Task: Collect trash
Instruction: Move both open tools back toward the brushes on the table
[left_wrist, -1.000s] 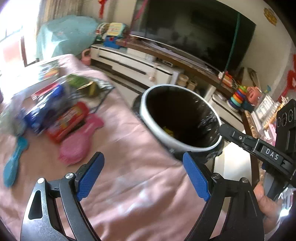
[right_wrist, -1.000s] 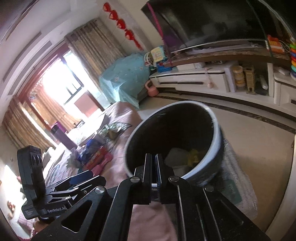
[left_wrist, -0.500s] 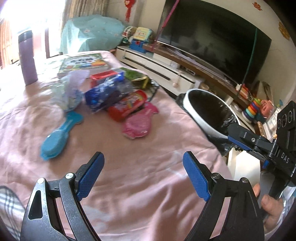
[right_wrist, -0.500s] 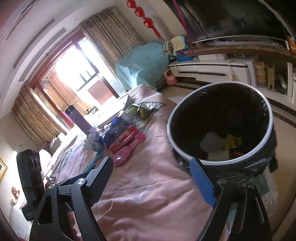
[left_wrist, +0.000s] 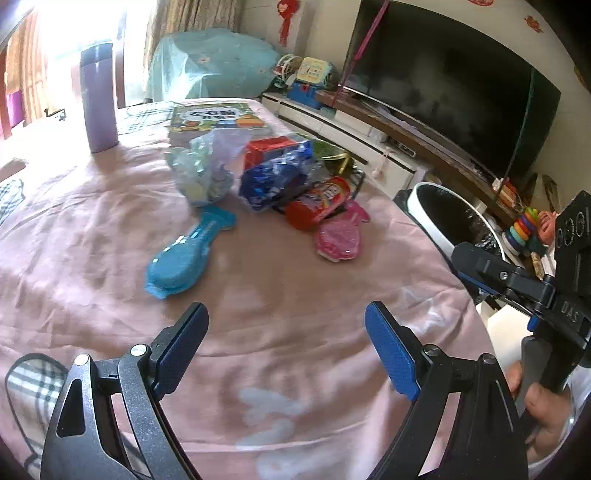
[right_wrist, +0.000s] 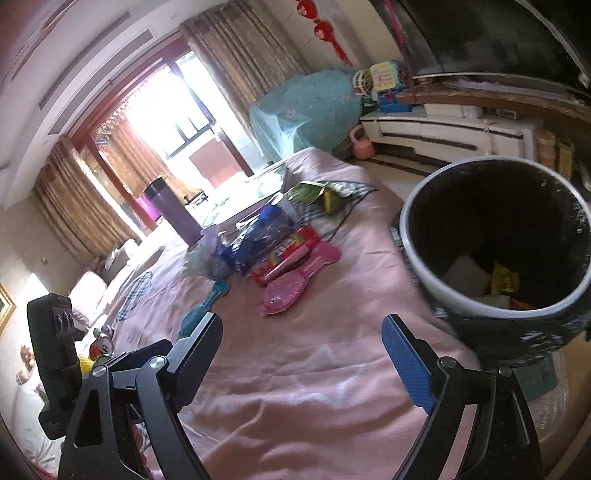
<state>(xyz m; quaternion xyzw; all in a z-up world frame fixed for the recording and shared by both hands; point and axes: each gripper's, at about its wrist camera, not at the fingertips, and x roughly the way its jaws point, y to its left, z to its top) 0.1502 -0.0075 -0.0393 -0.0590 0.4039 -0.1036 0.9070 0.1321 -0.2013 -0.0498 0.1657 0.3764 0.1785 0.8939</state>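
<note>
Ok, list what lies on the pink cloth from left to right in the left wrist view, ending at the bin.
Purple tumbler → blue brush → clear crumpled bag → blue snack wrapper → pink brush → trash bin past the cloth's right edge. The red packet overlaps its neighbours, so it is left out.

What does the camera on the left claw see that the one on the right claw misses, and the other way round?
Only the left view shows the colourful picture book lying flat and the big dark television screen.

Only the right view looks down into the black white-rimmed trash bin, showing white and yellow scraps at the bottom.

Both show the pink tablecloth, red snack packet, blue hairbrush, pink hairbrush and purple tumbler.
</note>
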